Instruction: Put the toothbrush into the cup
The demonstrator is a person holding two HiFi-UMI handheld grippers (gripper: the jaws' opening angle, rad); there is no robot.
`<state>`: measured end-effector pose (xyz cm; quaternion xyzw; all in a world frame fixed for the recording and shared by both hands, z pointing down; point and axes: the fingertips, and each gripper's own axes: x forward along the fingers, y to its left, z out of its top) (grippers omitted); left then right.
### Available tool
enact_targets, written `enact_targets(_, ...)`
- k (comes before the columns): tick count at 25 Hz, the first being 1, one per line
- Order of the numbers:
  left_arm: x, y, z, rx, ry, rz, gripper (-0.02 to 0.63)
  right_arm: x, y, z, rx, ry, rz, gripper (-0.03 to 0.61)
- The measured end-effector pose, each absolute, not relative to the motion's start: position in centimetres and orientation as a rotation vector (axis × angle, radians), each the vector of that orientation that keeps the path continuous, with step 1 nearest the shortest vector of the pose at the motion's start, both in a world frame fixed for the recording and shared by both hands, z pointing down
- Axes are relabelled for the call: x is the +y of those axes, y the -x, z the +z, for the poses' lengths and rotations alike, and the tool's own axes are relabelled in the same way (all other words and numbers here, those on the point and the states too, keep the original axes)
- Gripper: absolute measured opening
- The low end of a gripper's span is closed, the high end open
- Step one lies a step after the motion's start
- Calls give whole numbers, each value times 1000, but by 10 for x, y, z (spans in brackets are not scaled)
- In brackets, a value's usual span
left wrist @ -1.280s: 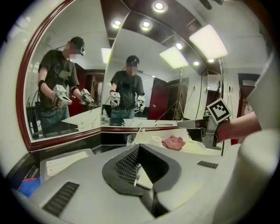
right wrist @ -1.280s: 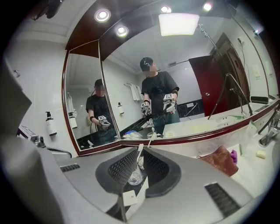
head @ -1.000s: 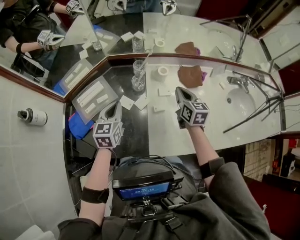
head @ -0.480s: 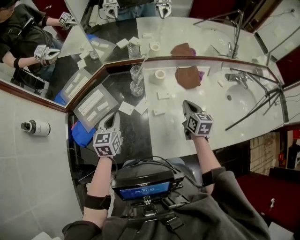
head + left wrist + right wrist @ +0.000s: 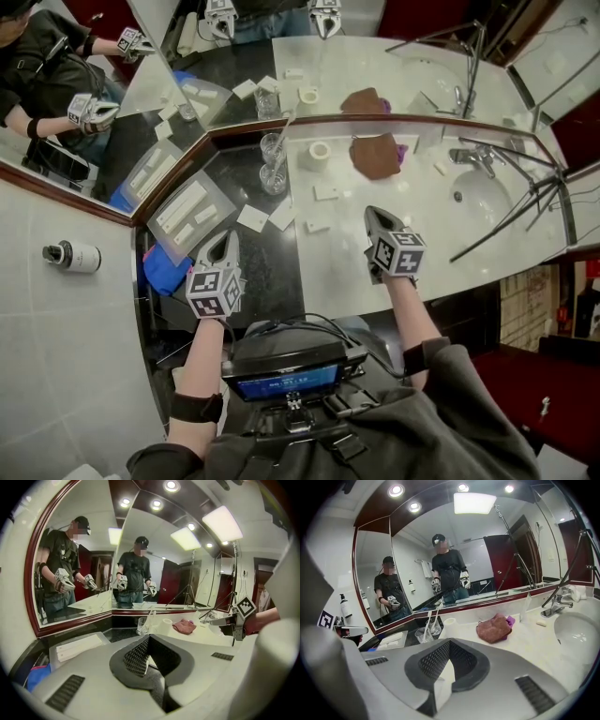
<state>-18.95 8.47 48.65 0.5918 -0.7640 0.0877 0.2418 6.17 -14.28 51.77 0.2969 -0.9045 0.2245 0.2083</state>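
Observation:
Two clear glass cups (image 5: 274,175) stand close together at the back corner of the counter, on the dark part by the mirror. A white toothbrush (image 5: 285,139) stands leaning in them; the cups (image 5: 426,633) and brush also show in the right gripper view. My left gripper (image 5: 225,240) hovers over the dark counter, short of the cups, shut and empty. My right gripper (image 5: 373,215) is over the white counter, to the right of the cups and well apart from them, also shut with nothing held. In the left gripper view the cup (image 5: 142,626) sits straight ahead beyond the shut jaws.
A white roll (image 5: 320,152) and a brown cloth (image 5: 375,156) lie behind the right gripper. Small white packets (image 5: 254,217) are scattered between the grippers. A clear tray (image 5: 192,206) and a blue item (image 5: 159,264) sit left. Sink (image 5: 483,202), tap (image 5: 472,157) and tripod legs (image 5: 525,217) are at right.
My right gripper has drawn back toward the counter's near edge and slightly right, staying shut. The left gripper has held its place.

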Motion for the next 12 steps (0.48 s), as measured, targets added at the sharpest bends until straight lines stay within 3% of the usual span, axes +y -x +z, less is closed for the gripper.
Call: enact_targets(12, 94, 192, 489, -2109, -1587, 241, 2, -142, -72, 524, -2508, -825, 632, 14)
